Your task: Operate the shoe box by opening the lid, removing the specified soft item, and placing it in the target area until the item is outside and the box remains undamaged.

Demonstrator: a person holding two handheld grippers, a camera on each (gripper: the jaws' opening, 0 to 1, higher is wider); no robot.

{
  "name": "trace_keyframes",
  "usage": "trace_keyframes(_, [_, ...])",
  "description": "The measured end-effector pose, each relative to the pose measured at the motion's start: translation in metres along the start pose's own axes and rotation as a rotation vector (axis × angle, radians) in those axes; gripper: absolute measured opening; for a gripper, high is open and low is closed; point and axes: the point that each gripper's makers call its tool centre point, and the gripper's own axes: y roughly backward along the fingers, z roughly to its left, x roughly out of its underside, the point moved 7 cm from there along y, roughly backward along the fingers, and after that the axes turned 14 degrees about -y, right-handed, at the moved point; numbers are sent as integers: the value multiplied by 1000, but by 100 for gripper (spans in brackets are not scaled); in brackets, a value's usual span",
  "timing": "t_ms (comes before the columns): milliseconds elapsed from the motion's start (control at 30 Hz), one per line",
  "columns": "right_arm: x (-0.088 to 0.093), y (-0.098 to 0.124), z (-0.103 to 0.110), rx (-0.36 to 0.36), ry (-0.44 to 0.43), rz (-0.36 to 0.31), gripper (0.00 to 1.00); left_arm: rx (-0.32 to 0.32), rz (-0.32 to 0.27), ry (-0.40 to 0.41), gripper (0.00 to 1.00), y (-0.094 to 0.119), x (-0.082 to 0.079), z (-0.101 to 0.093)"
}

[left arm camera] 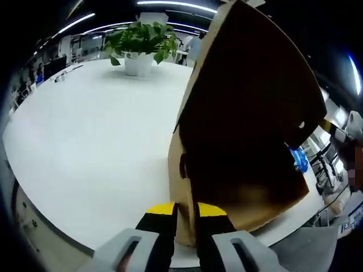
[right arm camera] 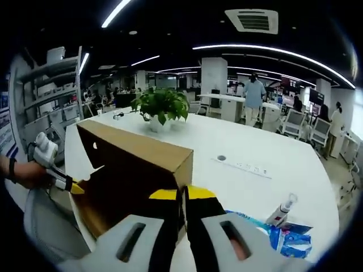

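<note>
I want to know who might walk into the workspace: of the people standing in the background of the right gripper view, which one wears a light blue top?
The person standing back-turned at the long counter behind the white table; the others farther right look smaller and darker-clothed.

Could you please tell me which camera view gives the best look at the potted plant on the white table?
The right gripper view shows the potted plant best: it sits near the middle beyond the cardboard box, leaves and white pot both unobstructed. The left gripper view also shows it, but near the view's top edge, smaller and more distorted.
</note>
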Motion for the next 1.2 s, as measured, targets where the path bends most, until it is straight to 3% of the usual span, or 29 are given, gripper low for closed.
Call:
trace_keyframes(333, [13,7,2,1,25,25,1,8,-13,43,12,-7,-7,2])
trace_keyframes(700, [39,9,-2,21,17,74,1,39,-46,64,15,-17,-16,4])
trace_keyframes(900, [46,10,-1,27,-5,79,0,32,-64,11,14,-5,-23,3])
trace_keyframes(1200, [63,15,-3,29,-68,100,0,46,-171,-33,14,24,-32,2])
